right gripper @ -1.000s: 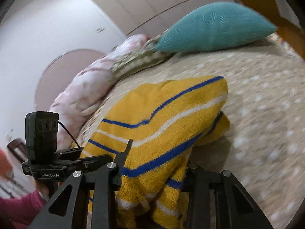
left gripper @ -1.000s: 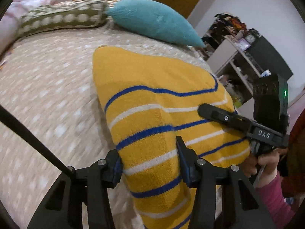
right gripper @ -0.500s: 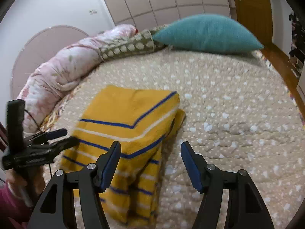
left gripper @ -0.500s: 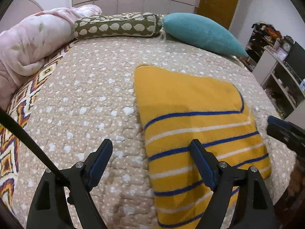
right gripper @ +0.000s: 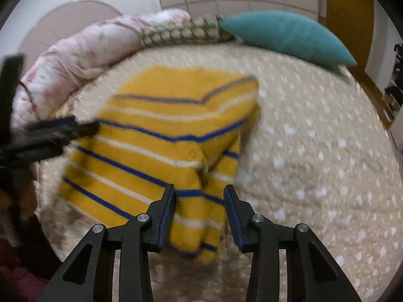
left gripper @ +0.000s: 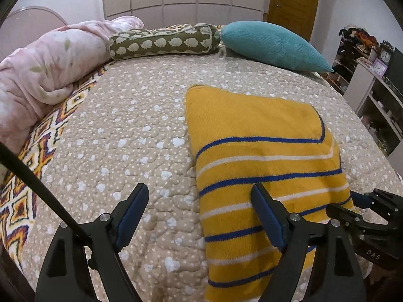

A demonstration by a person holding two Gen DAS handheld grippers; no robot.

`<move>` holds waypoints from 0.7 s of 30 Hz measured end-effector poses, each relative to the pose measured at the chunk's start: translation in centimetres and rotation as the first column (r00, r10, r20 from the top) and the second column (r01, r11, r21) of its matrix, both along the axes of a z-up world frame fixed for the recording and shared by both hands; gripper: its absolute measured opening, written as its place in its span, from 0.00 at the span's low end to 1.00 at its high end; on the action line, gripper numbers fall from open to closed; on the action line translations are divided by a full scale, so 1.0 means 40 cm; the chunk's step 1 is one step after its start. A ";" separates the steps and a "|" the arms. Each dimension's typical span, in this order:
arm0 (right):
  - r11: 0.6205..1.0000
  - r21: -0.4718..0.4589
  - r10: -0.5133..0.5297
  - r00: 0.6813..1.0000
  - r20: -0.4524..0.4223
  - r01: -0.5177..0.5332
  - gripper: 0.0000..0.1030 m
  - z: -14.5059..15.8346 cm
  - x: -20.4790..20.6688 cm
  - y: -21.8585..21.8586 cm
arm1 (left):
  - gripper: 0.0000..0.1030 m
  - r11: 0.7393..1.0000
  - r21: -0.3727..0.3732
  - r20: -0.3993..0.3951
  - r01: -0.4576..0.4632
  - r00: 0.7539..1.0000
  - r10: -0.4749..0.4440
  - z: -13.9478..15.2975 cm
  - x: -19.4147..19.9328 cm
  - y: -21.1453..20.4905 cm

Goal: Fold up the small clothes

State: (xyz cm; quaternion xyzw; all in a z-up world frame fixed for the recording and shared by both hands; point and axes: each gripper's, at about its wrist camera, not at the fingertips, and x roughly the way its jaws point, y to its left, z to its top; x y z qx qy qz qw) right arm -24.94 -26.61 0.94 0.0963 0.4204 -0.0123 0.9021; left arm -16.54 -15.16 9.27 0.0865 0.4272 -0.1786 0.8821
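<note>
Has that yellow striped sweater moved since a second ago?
Yes. The yellow striped sweater was lifted before; now it lies flat on the bedspread, below the teal pillow.

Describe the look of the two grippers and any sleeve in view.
Left gripper: black angular frame, blue pads, silver screws, and a black cable beside it. Right gripper: same black frame and blue pads; lettering "DAS" on its body. A dark red sleeve shows.

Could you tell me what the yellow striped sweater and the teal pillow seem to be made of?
The yellow striped sweater looks like soft knitted yarn, perhaps wool or acrylic: its surface is fuzzy and matte, with knitted-in stripes. The teal pillow appears to have a ribbed, matte fabric cover, possibly corduroy or knit.
</note>
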 end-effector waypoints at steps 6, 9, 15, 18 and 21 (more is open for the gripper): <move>0.999 -0.024 -0.041 0.997 0.063 0.043 0.53 0.056 -0.036 0.014 | 0.80 1.000 0.010 0.055 -0.021 0.998 0.021 0.021 -0.023 0.004; 0.997 -0.031 -0.069 0.991 0.117 0.073 0.73 0.103 -0.050 0.028 | 0.80 0.999 0.017 0.090 -0.039 0.995 0.037 0.036 -0.035 0.006; 0.986 -0.048 -0.152 0.974 0.168 0.162 0.83 0.149 -0.036 0.059 | 0.80 0.999 0.016 0.104 -0.043 0.994 0.042 0.053 -0.044 0.020; 0.983 -0.034 -0.171 0.971 0.168 0.179 0.86 0.151 -0.023 0.066 | 0.80 0.999 0.003 0.105 -0.052 0.993 0.051 0.055 -0.044 0.030; 0.982 -0.024 -0.180 0.970 0.166 0.187 0.88 0.152 -0.017 0.075 | 0.80 0.998 -0.002 0.100 -0.062 0.993 0.062 0.055 -0.043 0.037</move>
